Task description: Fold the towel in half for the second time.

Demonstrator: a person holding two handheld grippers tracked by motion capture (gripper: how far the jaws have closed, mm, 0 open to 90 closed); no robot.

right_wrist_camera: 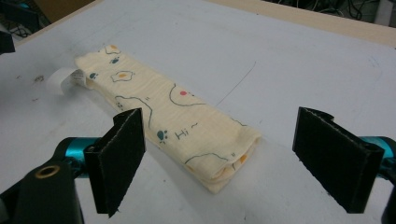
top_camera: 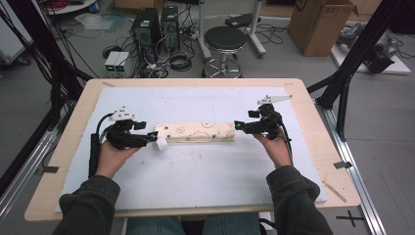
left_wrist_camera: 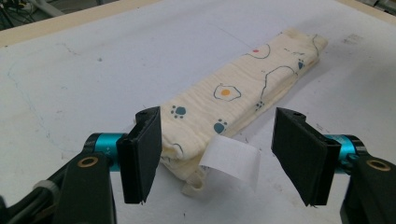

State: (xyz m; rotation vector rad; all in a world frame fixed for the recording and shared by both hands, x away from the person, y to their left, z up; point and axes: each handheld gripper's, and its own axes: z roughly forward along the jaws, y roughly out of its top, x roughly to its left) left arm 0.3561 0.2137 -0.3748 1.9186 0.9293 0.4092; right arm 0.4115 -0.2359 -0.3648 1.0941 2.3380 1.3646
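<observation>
A wooden desk [top_camera: 73, 147] covered by a white mat [top_camera: 205, 166] holds a folded cream cloth [top_camera: 198, 132] printed with eggs and paw prints, lying lengthwise at the centre. The left tongs [top_camera: 152, 139] and right tongs [top_camera: 238, 126] sit at opposite ends, both spread apart, gripping nothing. A white label [left_wrist_camera: 231, 161] sticks out at the cloth's left end.

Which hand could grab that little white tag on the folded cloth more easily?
The left. The white tag sticks out of the folded cloth at its end, right between the open left gripper's fingers. The right gripper sits open at the far end.
</observation>
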